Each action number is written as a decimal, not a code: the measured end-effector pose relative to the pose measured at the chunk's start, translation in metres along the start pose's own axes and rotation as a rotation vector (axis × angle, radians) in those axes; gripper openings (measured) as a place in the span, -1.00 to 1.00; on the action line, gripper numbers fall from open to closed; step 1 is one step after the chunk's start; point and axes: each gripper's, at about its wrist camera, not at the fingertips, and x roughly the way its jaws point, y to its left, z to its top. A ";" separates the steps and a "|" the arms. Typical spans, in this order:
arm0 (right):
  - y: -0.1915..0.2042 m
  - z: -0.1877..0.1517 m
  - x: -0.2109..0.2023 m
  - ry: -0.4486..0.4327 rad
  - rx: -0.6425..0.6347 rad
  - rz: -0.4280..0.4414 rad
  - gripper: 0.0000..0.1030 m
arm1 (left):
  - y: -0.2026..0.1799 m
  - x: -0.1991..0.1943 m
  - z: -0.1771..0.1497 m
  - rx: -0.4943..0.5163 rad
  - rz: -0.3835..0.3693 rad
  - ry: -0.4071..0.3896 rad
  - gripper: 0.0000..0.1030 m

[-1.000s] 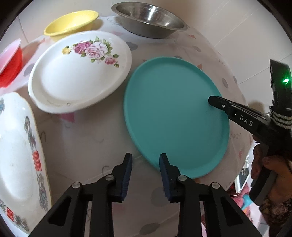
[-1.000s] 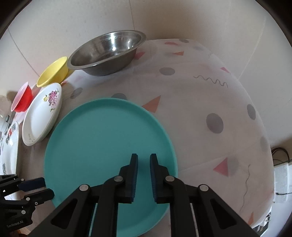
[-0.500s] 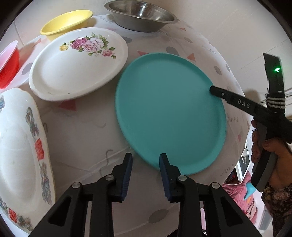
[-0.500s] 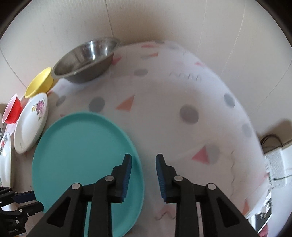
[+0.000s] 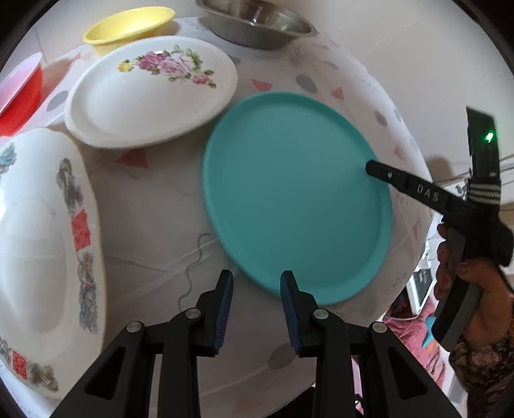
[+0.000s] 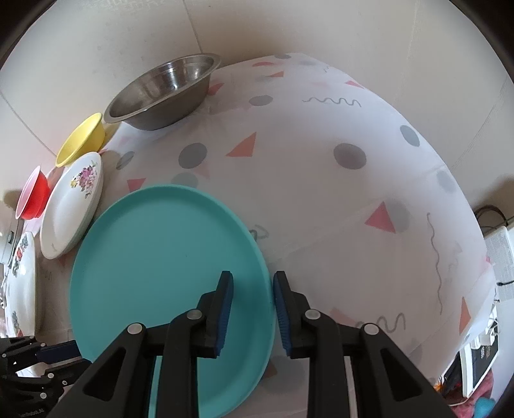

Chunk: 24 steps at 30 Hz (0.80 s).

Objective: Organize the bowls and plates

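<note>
A teal plate (image 5: pixel 295 193) lies flat on the patterned tablecloth; it also shows in the right wrist view (image 6: pixel 167 273). My left gripper (image 5: pixel 256 281) is open and empty at the plate's near rim. My right gripper (image 6: pixel 252 283) is open and empty, its jaws standing either side of the plate's right rim; it shows from the left wrist view (image 5: pixel 372 167) over the plate's far edge. A white floral plate (image 5: pixel 151 93), a large white plate with red motifs (image 5: pixel 41 244), a yellow bowl (image 5: pixel 128 24), a red bowl (image 5: pixel 19 93) and a steel bowl (image 6: pixel 167 90) stand around.
The round table's edge (image 6: pixel 465 289) drops off at the right, with a white appliance (image 6: pixel 501 257) and cables beyond. The wall runs close behind the bowls. Bare tablecloth (image 6: pixel 321 177) lies right of the teal plate.
My right gripper has opened from nearly shut and shifted to the teal plate's right rim. The left gripper has stayed open by the near rim while its view swung right.
</note>
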 end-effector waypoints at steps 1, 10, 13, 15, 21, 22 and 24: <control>-0.001 -0.001 -0.005 -0.006 0.002 -0.015 -0.43 | 0.002 -0.005 0.000 -0.005 -0.012 -0.017 -0.39; 0.013 0.016 -0.042 -0.116 0.014 0.002 -0.37 | 0.027 -0.071 0.003 -0.048 -0.018 -0.222 0.29; 0.038 0.024 -0.047 -0.130 -0.016 0.059 -0.31 | 0.048 -0.095 0.002 -0.105 0.023 -0.297 0.39; 0.058 0.025 -0.051 -0.129 -0.052 0.103 -0.26 | 0.067 -0.109 -0.001 -0.161 0.055 -0.335 0.57; 0.130 0.005 -0.056 -0.086 -0.180 0.234 -0.23 | 0.132 -0.137 -0.023 -0.347 0.130 -0.395 0.68; 0.142 0.001 -0.055 -0.074 -0.195 0.255 -0.23 | 0.144 -0.140 -0.028 -0.379 0.142 -0.396 0.68; 0.160 -0.004 -0.052 -0.058 -0.224 0.274 -0.23 | 0.161 -0.142 -0.036 -0.421 0.163 -0.397 0.68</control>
